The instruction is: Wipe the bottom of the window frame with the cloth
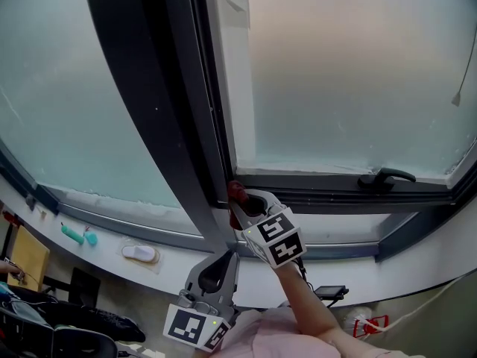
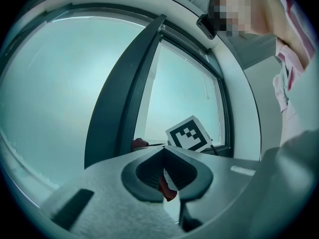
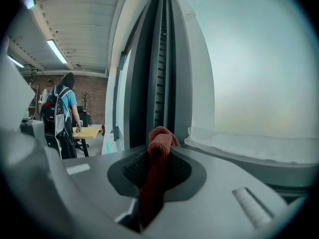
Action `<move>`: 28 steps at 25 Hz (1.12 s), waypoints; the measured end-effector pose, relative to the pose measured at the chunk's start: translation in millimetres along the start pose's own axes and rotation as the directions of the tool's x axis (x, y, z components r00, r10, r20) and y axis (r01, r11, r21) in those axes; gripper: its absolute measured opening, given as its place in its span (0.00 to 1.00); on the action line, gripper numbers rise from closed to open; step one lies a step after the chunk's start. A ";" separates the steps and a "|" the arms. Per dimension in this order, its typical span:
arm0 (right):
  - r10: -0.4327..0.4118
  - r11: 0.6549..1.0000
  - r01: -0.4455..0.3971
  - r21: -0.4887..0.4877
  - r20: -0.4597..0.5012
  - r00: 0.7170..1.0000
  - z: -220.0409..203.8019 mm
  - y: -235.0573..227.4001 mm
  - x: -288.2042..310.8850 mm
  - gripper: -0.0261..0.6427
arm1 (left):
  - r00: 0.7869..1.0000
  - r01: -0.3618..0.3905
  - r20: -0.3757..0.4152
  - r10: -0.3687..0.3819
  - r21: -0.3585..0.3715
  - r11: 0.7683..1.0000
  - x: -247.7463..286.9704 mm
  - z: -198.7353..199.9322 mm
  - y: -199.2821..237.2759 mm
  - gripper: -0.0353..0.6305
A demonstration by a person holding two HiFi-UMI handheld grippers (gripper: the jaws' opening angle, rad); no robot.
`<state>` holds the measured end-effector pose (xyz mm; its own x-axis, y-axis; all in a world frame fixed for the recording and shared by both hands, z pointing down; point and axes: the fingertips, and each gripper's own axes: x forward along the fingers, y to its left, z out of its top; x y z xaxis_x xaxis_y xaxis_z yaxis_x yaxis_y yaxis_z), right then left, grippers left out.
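jaws of the left hand-held gripper (image 1: 222,264) meet on nothing, lower down. right hand-held gripper (image 1: 241,200) is clamped mid-fold on the red cloth (image 3: 155,158), soft, limp, light, its tip at the window frame (image 1: 328,189) bottom corner just ahead.

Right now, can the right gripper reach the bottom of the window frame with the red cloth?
Probably yes. The right gripper, shut on the red cloth, is at the left end of the bottom of the window frame, and nothing lies along it to the black handle.
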<state>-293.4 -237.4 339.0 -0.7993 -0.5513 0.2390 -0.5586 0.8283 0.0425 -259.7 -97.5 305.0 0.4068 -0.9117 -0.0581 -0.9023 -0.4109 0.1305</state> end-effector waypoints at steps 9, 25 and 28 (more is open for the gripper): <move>-0.053 0.996 0.046 -0.076 -0.098 0.994 -2.9 -7.1 -4.1 0.13 | 1.000 0.009 0.005 -0.009 0.005 1.000 -1.4 1.7 0.1 0.05; -0.136 0.976 0.100 -0.191 -0.186 0.973 -6.0 -25.6 -12.8 0.12 | 1.000 -0.015 0.021 0.015 0.005 1.000 -2.9 5.0 -3.9 0.05; -0.142 0.977 0.106 -0.187 -0.189 0.972 -6.9 -29.5 -16.3 0.12 | 1.000 -0.020 0.024 0.020 0.005 1.000 -3.6 5.6 -4.2 0.05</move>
<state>-262.4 -252.2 340.6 -0.6557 -0.6345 0.4093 -0.5892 0.7690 0.2482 -258.1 -92.4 299.1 0.3854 -0.9194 -0.0788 -0.9109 -0.3927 0.1268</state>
